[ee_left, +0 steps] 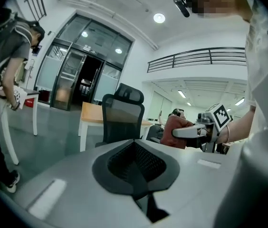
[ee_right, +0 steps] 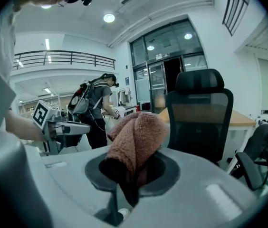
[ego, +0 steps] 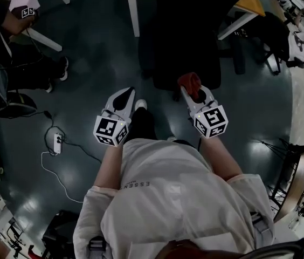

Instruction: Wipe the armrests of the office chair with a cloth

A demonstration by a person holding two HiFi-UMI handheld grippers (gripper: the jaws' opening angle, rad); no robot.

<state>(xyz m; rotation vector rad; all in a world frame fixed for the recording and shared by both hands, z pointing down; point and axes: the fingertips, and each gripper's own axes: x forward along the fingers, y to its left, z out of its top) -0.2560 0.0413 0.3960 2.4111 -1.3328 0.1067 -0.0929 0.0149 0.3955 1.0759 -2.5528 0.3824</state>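
Facing the black mesh office chair (ego: 187, 36), the right gripper (ego: 191, 88) clamps a rust-red terry cloth (ego: 189, 81); the left gripper (ego: 125, 95) is closed, empty

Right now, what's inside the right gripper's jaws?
A bunched reddish-brown cloth is pinched in the right gripper and sticks out past it. The jaws cover its lower end, so how much is tucked in cannot be seen.
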